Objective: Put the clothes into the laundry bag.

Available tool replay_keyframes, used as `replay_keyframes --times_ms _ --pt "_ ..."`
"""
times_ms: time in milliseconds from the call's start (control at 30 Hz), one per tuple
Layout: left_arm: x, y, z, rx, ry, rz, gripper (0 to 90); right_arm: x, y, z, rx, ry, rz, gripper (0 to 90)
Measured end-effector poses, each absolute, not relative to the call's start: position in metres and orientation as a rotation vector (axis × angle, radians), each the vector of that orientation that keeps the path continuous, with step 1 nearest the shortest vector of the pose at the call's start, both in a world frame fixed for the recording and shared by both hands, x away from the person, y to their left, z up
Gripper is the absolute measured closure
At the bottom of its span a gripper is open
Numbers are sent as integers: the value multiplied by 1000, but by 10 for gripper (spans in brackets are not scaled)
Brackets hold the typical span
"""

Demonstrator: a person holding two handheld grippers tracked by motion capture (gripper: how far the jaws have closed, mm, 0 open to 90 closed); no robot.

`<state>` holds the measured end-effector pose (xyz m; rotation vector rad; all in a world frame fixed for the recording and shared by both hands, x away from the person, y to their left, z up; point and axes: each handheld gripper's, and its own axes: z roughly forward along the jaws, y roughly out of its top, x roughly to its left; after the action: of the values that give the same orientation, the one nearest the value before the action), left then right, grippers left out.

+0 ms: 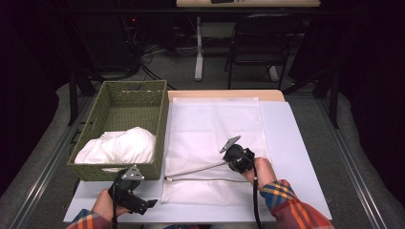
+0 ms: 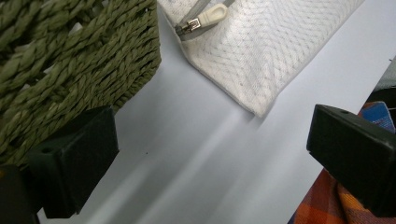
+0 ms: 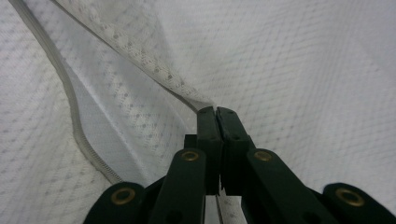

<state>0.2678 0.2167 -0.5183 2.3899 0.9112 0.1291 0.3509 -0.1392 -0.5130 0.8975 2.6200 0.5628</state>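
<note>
Right now my right gripper [image 3: 215, 112] pinches what looks like the mesh bag's [image 3: 303, 70] opening edge; left gripper [image 2: 210, 154] gapes wide.

Lower right of high view: right gripper [image 1: 234, 161] tips hidden behind own body; mesh bag [image 3: 299, 60] edges cropped in right gripper view.

Bright overhead light on the table (surroundings dark), close views slightly soft.

right hand-held gripper [image 3: 217, 112] pinches the raised edge of the white mesh bag [image 3: 303, 60]
</note>
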Motion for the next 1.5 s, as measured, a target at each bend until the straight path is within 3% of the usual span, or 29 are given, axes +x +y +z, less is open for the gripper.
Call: replay_keyframes --times_ms 133,233,333,367,567,667,733,767,833,1500 --pt "267 219 -519 2389 912 128 19 352 -137 -522 860 2700 510 849" --pt "267 218 -519 2396 903 122 19 351 -134 -523 835 2769 511 741" --pt "266 218 -519 2397 901 123 20 351 -131 -525 806 2767 498 708" --pt "265 219 -519 2395 899 117 20 352 -128 -526 810 2776 475 650" --pt "264 219 -519 2394 895 118 19 362 -123 -531 834 2775 474 589" --pt "264 219 -519 2394 892 114 20 364 -124 -532 849 2779 496 617" --pt "265 219 -520 2397 890 112 21 366 -124 -532 859 2785 504 698" --pt "265 218 -520 2403 884 109 21 366 -123 -532 866 2806 517 791" --pt "264 218 -520 2402 878 108 22 365 -122 -532 858 2811 515 860" --pt "265 216 -519 2403 855 100 22 359 -132 -486 901 2633 678 885"
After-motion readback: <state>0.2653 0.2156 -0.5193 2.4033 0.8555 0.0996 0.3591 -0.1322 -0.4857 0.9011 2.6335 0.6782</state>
